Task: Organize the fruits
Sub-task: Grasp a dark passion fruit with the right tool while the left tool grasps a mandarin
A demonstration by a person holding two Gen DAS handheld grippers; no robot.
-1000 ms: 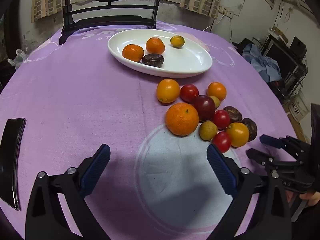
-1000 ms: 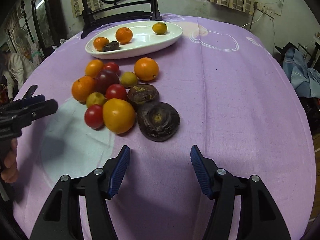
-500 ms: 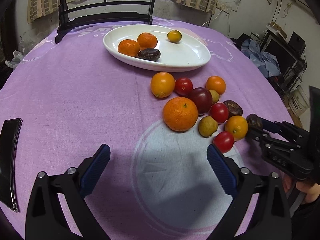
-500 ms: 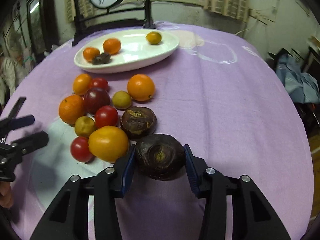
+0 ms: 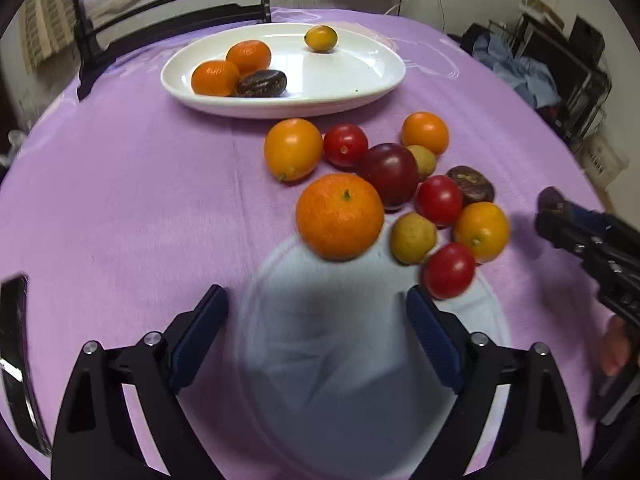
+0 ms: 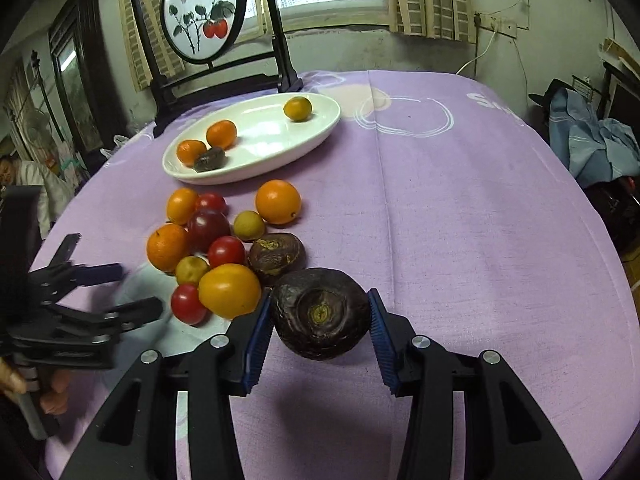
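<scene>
My right gripper (image 6: 318, 326) is shut on a dark purple passion fruit (image 6: 320, 314) and holds it just above the purple cloth; it also shows at the right in the left wrist view (image 5: 554, 208). My left gripper (image 5: 318, 320) is open and empty, just short of a big orange (image 5: 340, 216) and a red tomato (image 5: 448, 270). A cluster of oranges, tomatoes and small yellow fruits (image 6: 224, 248) lies on the cloth. The white oval plate (image 5: 352, 76) behind holds two mandarins, a dark fruit and a small citrus.
A black carved chair (image 6: 224, 76) stands behind the plate at the table's far edge. A dark phone (image 5: 14, 344) lies at the left edge. Clothes and clutter (image 6: 588, 140) sit off the table's right side.
My right gripper closed on the dark passion fruit and lifted it off the cloth. My left gripper moved forward toward the fruit cluster.
</scene>
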